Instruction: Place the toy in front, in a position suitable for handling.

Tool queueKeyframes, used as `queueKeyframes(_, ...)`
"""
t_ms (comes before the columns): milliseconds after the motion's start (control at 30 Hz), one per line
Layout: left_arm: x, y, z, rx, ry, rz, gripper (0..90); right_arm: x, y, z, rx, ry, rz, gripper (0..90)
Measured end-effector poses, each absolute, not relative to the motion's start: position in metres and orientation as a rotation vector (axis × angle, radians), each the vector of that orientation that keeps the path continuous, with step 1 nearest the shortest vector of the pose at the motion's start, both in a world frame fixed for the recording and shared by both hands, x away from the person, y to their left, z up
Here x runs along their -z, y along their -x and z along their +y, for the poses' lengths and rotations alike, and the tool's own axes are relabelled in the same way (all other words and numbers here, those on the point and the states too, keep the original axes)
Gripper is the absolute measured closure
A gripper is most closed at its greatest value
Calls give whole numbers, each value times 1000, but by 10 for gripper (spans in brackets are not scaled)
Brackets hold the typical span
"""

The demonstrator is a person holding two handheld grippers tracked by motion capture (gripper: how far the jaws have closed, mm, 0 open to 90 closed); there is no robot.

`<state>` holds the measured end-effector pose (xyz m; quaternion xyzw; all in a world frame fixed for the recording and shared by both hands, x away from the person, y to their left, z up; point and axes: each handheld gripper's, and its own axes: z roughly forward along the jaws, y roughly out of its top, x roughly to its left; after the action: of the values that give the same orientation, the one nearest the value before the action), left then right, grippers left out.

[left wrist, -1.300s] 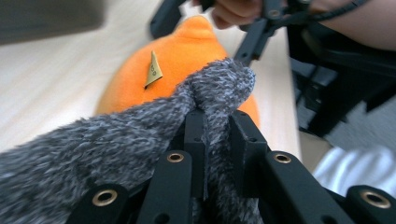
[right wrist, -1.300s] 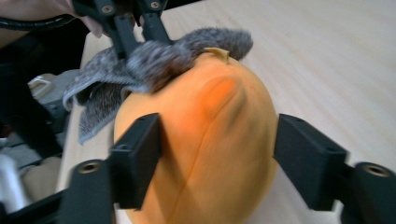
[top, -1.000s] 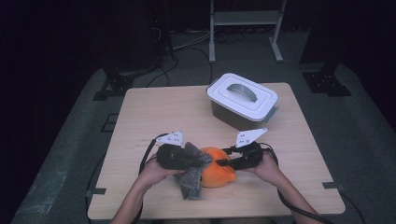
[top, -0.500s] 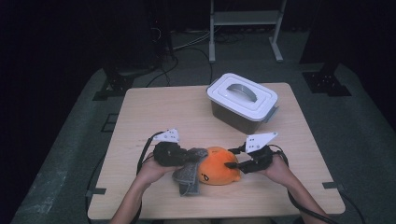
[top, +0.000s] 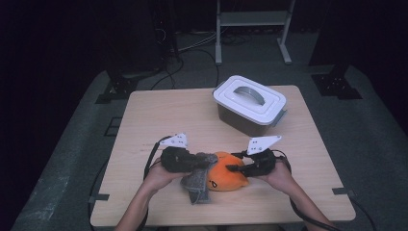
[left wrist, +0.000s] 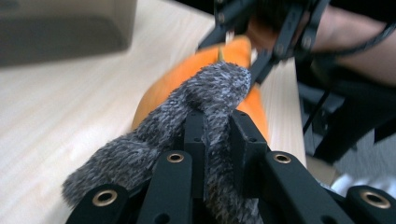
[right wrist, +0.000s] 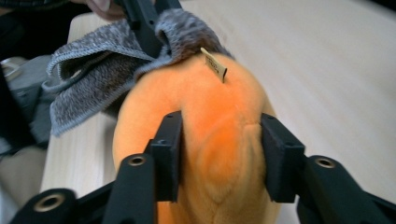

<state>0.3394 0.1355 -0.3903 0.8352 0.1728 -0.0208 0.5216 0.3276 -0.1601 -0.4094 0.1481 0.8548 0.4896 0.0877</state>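
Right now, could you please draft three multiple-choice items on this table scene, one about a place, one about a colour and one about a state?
1. Where does the lidded white plastic box stand?
A. on the far right part of the table
B. at the near left corner
C. on the floor

2. What colour is the round plush toy?
A. blue
B. orange
C. green

3. What is the state of the left gripper?
A. wide open over bare wood
C. lying unheld on the table
B. shut on the fuzzy grey cloth

Answers:
1 A, since the high view shows the box beyond the hands, towards the right edge of the wooden table.
2 B, as its orange pile shows between the jaws of the right gripper.
3 B, because the left gripper view shows the cloth pinched between its jaws.
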Motion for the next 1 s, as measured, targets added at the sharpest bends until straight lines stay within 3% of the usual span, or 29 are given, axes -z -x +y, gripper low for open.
queueKeyframes(267,405,-343,137,69,-2028,436,786,416,-318,-155,-1375,-315,2529,551)
queueKeyframes(567,413,-348,147,47,-2083,478,783,421,-310,-176,-1386,-423,2503,539)
queueKeyframes(767,399,-338,135,85,-1997,382,783,419,-306,-161,-1375,-391,2489,539)
queueKeyframes(1000,403,-336,133,48,-2071,378,781,420,-309,-164,-1368,-369,2502,539)
